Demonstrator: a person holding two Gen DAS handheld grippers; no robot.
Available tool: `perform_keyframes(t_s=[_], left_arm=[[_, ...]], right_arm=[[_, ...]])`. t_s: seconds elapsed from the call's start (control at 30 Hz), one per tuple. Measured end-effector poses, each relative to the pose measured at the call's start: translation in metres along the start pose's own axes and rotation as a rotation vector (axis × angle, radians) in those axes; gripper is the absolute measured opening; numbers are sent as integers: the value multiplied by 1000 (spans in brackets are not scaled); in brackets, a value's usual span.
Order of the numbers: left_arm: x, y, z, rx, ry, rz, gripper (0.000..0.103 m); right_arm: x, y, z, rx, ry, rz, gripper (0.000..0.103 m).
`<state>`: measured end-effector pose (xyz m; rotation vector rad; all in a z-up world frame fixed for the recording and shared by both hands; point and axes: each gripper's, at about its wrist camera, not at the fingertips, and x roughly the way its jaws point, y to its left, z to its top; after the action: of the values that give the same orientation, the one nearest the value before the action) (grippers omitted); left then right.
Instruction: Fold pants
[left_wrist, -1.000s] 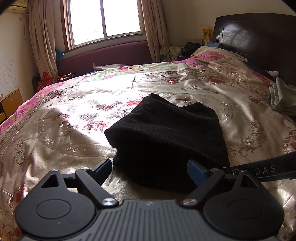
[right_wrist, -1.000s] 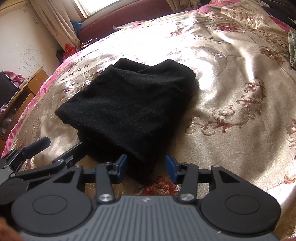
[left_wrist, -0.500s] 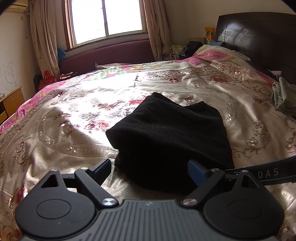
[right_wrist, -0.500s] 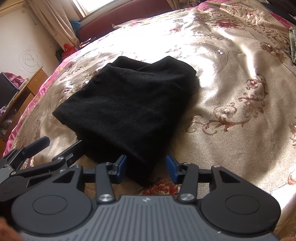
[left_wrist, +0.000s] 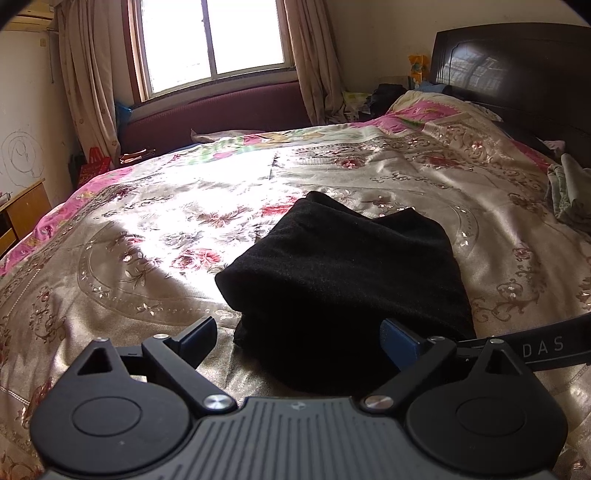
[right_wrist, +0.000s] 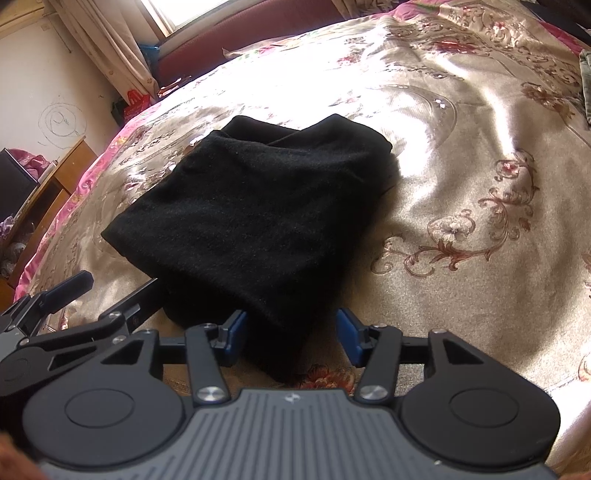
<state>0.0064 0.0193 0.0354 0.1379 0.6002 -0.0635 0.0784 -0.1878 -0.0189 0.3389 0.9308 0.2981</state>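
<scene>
The black pants lie folded in a thick bundle on the floral bedspread; they also show in the right wrist view. My left gripper is open, its fingers either side of the bundle's near edge, holding nothing. My right gripper is open at the bundle's near right corner, with cloth between its blue pads but not clamped. The left gripper also shows at the left of the right wrist view.
The dark headboard stands at the right with a pillow below it. A crumpled green-grey garment lies at the bed's right side. A wooden cabinet stands left of the bed, and a window with curtains is behind.
Both grippers have drawn back and risen slightly from the bundle. The pants have not moved and both grippers stay open.
</scene>
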Motion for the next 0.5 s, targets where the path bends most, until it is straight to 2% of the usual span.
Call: perform_keyframes(t_s=[0.5], left_arm=[[2,1,0,-5,3,-1,103]], right_arm=[[3,0,2,-1,7,0,54]])
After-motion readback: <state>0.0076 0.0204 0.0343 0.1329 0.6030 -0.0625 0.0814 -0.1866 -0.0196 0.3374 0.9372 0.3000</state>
